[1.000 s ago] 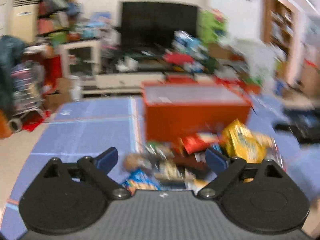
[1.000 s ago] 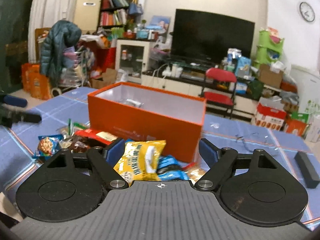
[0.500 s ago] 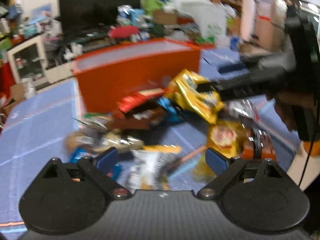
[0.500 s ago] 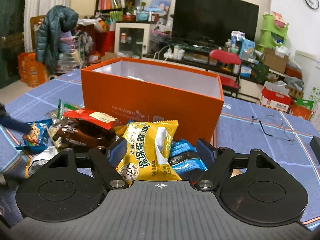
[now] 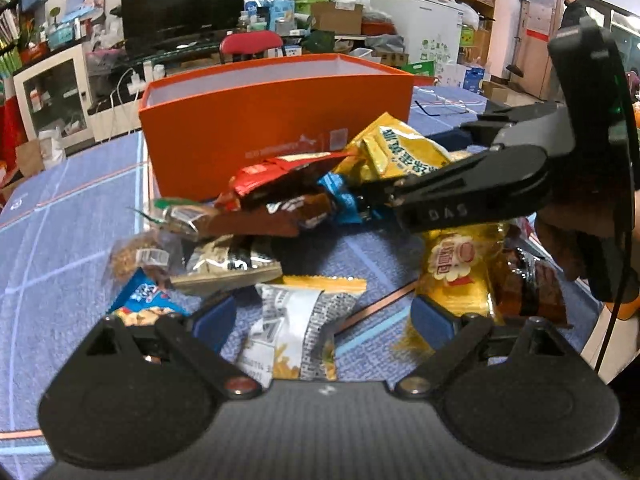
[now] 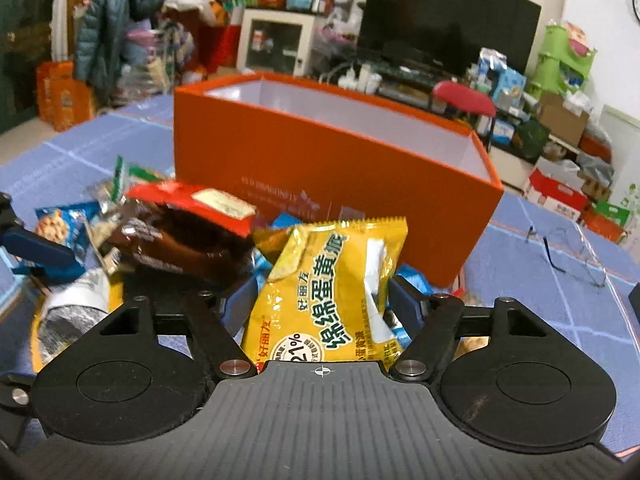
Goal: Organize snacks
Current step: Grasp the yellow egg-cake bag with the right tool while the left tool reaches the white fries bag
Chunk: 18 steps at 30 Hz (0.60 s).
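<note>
A blue gridded tablecloth (image 5: 72,216) covers the table in a cluttered room with a television (image 6: 448,12). An open orange box (image 6: 332,160) stands behind a heap of snack packets. The right gripper (image 6: 320,300) has just been closing around the yellow packet (image 6: 336,292); pad contact is hard to make out. The left gripper (image 5: 320,316) stands wide open over a silver packet (image 5: 296,328), cut off below, holding nothing.

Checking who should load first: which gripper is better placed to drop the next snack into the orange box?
Right. The right gripper already straddles the yellow cake packet, its jaws just closing, right before the orange box. The left gripper gapes open over a grey-and-yellow packet, farther away.
</note>
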Each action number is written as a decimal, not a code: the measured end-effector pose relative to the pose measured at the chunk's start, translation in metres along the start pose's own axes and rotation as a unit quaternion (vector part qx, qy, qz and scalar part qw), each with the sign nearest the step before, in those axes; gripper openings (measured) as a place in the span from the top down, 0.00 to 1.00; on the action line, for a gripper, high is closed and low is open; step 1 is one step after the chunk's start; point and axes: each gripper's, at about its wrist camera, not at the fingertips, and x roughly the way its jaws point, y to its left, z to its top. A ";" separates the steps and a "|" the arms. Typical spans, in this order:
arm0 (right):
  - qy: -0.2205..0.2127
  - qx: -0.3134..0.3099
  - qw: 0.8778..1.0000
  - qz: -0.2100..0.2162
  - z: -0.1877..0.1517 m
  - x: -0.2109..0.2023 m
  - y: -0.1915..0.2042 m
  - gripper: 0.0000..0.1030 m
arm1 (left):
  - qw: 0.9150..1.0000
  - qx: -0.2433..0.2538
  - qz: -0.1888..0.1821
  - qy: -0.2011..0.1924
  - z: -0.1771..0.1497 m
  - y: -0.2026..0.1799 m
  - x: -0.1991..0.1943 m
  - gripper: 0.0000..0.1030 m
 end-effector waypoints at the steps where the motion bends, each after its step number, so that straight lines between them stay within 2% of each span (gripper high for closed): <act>1: 0.000 -0.001 1.000 0.000 -0.001 0.000 0.000 0.41 | 1.000 0.000 0.002 0.000 0.000 0.000 0.000 0.11; 6: 0.006 0.011 1.000 0.007 -0.003 0.000 -0.006 0.45 | 1.000 0.014 0.023 0.001 0.005 -0.001 0.000 0.11; 9: 0.010 0.022 1.000 0.018 -0.004 0.000 -0.011 0.46 | 1.000 -0.001 0.014 0.003 0.005 0.007 -0.004 0.11; 11: 0.013 0.026 0.999 0.021 -0.004 0.001 -0.013 0.53 | 1.000 -0.016 0.008 0.010 0.006 0.011 -0.003 0.12; 12: 0.014 0.027 0.999 0.020 -0.004 0.002 -0.013 0.54 | 1.000 -0.021 0.001 0.015 0.006 0.011 -0.001 0.15; 15: 0.016 0.031 0.999 0.024 -0.004 0.002 -0.015 0.55 | 1.000 -0.001 -0.001 0.030 0.006 -0.001 0.007 0.50; 18: 0.016 0.030 0.999 0.023 -0.005 0.002 -0.016 0.55 | 0.999 -0.001 0.010 0.038 0.004 -0.005 0.014 0.51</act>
